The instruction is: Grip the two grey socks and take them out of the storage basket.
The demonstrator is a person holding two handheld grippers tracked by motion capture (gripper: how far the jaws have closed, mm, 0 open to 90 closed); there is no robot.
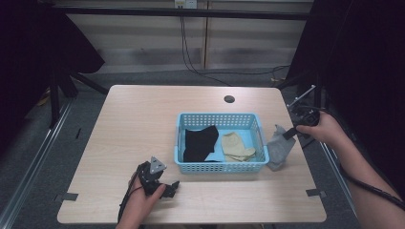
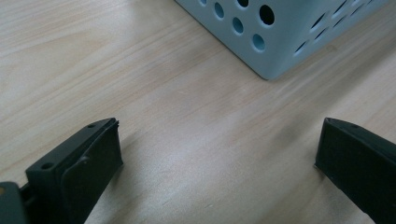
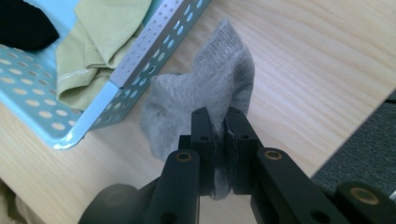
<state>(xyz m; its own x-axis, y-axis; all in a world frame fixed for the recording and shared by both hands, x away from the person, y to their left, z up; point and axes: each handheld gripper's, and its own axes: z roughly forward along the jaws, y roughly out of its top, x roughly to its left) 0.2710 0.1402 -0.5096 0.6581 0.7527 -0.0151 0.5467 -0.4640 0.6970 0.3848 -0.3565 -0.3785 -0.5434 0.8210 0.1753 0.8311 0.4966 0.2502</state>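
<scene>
- Grey sock (image 3: pixel 210 93): knit, crumpled, pinched at one edge, hanging limp.
- Position: just outside the blue basket (image 3: pixel 135 60), right side, over the tabletop.

No readable text, label, brand, number or sign on any surface in these views.

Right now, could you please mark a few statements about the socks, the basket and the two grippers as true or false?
1. The right gripper is shut on the grey sock. True.
2. The grey sock lies inside the basket. False: it is outside, at the basket's right side.
3. The left gripper is open with nothing between its fingers. True.
4. The basket holds a red sock. False: it holds a black sock and a yellowish sock.
</scene>
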